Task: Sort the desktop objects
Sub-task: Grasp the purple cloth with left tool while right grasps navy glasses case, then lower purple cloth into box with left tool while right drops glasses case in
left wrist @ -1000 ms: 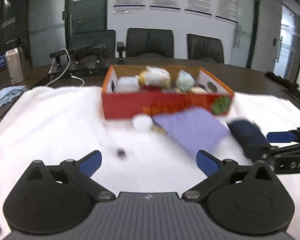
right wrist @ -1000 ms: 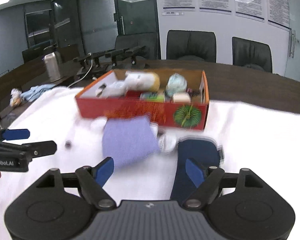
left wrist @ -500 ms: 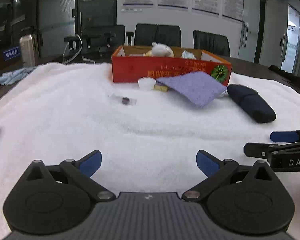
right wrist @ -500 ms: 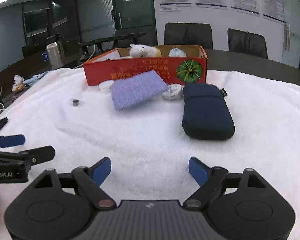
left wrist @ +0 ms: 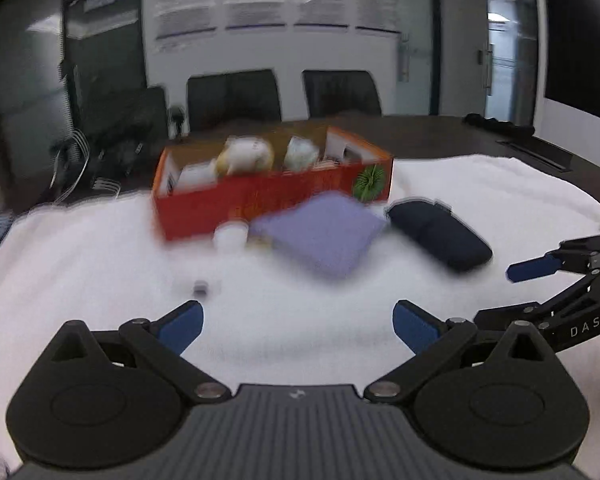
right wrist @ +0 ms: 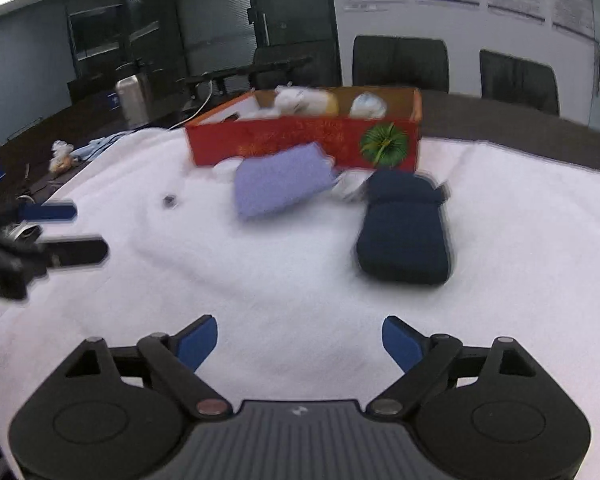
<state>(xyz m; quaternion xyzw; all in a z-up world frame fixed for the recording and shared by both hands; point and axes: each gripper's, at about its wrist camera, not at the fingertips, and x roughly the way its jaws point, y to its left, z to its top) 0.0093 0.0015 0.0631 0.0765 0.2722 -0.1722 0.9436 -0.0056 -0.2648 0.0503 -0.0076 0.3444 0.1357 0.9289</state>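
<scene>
1. An open red box (right wrist: pixel 300 148) sat at the far side of a white towel (right wrist: pixel 500 280), already holding a white-and-yellow soft item (right wrist: pixel 304 102) and a pale wrapped bundle (right wrist: pixel 368 106); both views were blurred.
2. A purple cloth (right wrist: pixel 280 184) lay folded on the towel, its far edge against the front of the box.
3. A dark blue pouch (right wrist: pixel 404 232) lay just beside the cloth, near the box corner with the green emblem.
4. A small white cup (left wrist: pixel 230 236) stood just beside the cloth at the foot of the box, and a tiny dark object (right wrist: pixel 169 201) lay alone on bare towel, well apart from the rest.
5. The right gripper (right wrist: pixel 300 340) hung above the towel near the pouch, its jaws opening with nothing between them.
6. The left gripper (left wrist: pixel 296 326) hovered over the towel, jaws spread wide and empty.
7. Black chairs (right wrist: pixel 400 64) lined a dark table (right wrist: pixel 500 120) beyond the towel, with a metal jug (right wrist: pixel 131 98) at one side.
</scene>
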